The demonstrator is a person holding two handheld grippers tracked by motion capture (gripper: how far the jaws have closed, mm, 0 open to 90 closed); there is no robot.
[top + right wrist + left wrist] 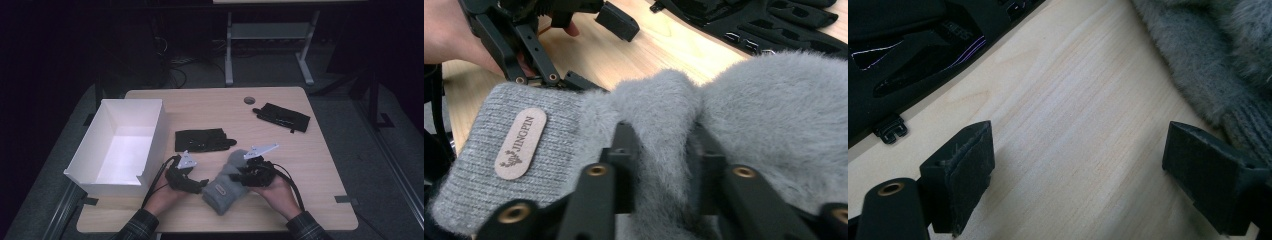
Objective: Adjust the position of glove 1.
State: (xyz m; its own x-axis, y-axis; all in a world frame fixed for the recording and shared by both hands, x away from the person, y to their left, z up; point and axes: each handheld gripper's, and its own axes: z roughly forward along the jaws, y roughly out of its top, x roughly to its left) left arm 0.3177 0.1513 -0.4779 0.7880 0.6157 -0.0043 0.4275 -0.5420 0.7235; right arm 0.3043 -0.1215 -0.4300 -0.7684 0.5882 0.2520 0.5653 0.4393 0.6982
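Between the right gripper (pixel 659 150) jaws sits a pinched fold of the grey mitten (pixel 226 182), near the counter (pixel 320 165) edge at 6 o'clock. At the mitten's 9 o'clock, the left gripper (pixel 1078 170) jaws gape wide over bare wood.

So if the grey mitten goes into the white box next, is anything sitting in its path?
The left gripper, jaws open, sits on the table between the grey mitten, pinched by the right gripper, and the white box. The box looks empty; the black gloves lie farther back.
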